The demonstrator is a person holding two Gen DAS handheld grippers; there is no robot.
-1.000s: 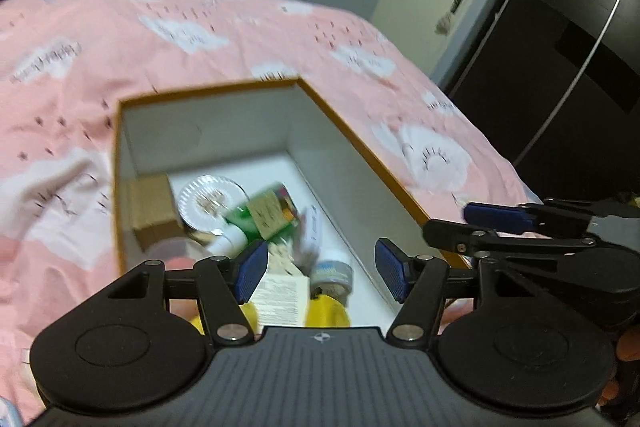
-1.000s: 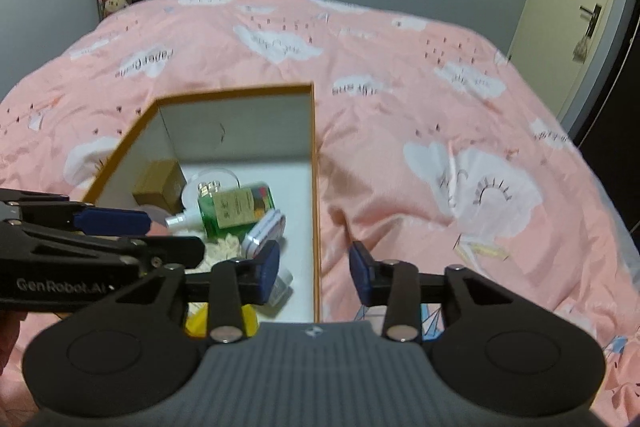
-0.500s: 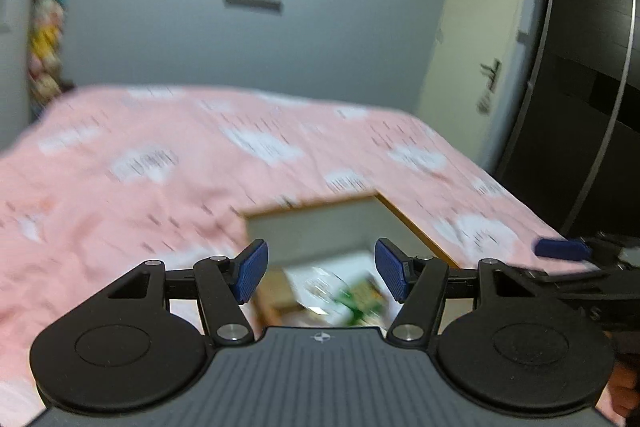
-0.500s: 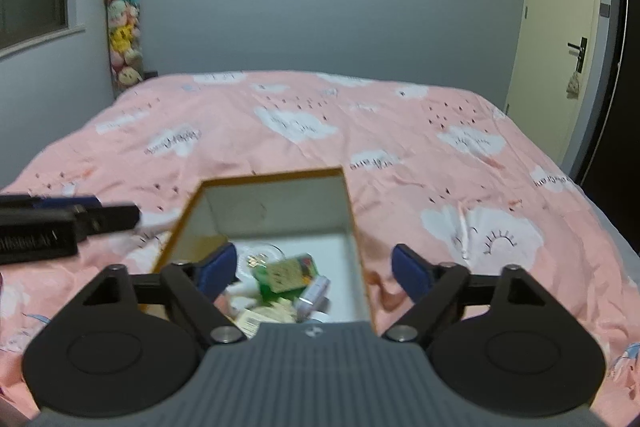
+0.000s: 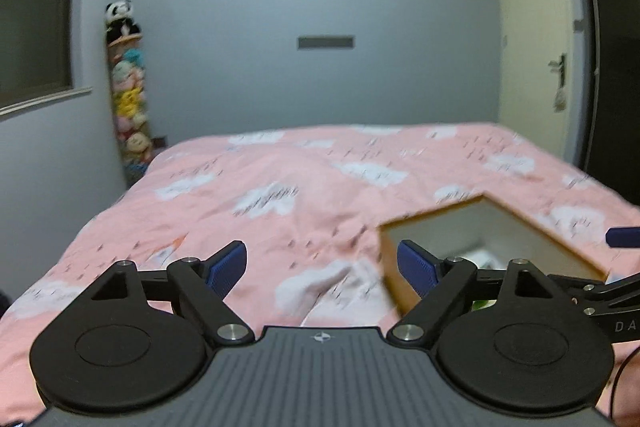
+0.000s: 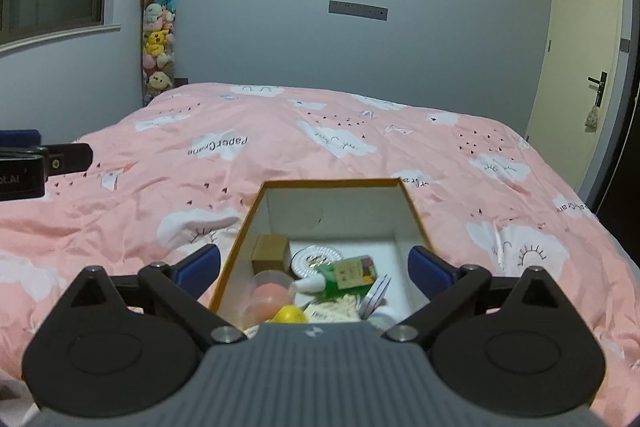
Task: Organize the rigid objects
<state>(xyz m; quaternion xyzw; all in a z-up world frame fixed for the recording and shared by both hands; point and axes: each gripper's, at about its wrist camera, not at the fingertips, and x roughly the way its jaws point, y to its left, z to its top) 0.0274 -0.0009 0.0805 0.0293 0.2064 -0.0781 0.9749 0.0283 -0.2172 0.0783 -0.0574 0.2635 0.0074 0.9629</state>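
Observation:
An open cardboard box (image 6: 416, 213) with white inner walls lies on the pink bed. It holds a small brown carton (image 6: 271, 251), a round white tin (image 6: 314, 259), a green bottle (image 6: 350, 274), a pink ball (image 6: 269, 297), a yellow item (image 6: 289, 315) and more. My right gripper (image 6: 314, 269) is open and empty, raised just in front of the box. My left gripper (image 5: 322, 269) is open and empty, to the left of the box (image 5: 536, 231), over the blanket.
The pink cloud-print blanket (image 6: 340, 147) covers the whole bed. A column of plush toys (image 6: 158, 39) stands in the far left corner. A cream door (image 6: 580, 67) and a dark wardrobe (image 5: 616, 47) are on the right.
Both grippers have lifted and tilted up from looking down into the box. The left one has swung left of the box. The right jaws have opened wider.

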